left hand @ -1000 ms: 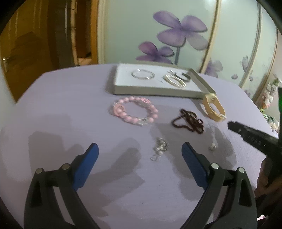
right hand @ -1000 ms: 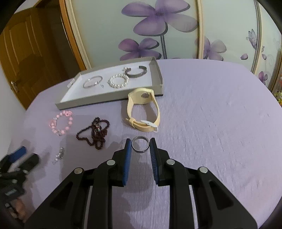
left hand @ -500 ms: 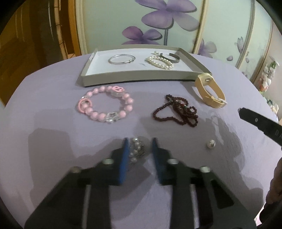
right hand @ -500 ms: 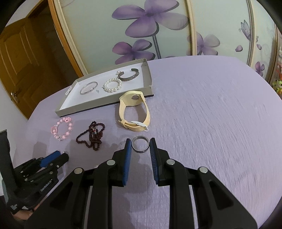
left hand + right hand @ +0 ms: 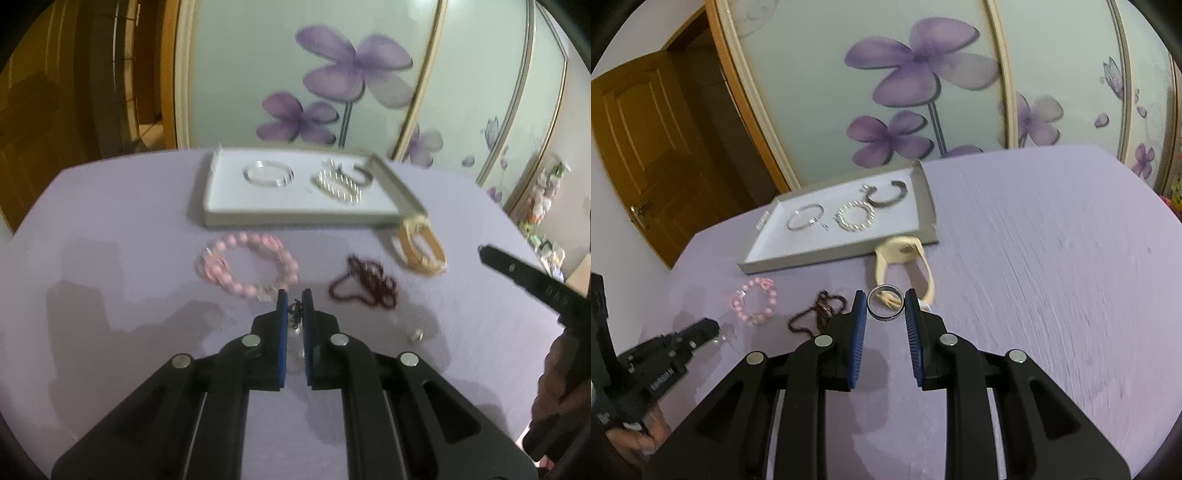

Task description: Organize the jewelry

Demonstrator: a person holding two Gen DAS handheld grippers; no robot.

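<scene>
Purple cloth (image 5: 1052, 258) | left gripper (image 5: 294, 306) pinches small chain (image 5: 295, 314) | right gripper (image 5: 885, 306) clamps ring (image 5: 885, 303)

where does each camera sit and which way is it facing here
Left wrist: rides the left gripper, angled down across the purple table toward the tray; its fingers pinch a small silver piece; the right gripper shows at the right edge.
Right wrist: rides the right gripper, clamped on a ring; the left gripper and a hand show lower left.
Shared: tray, pink bracelet, dark beads, beige strap.
</scene>
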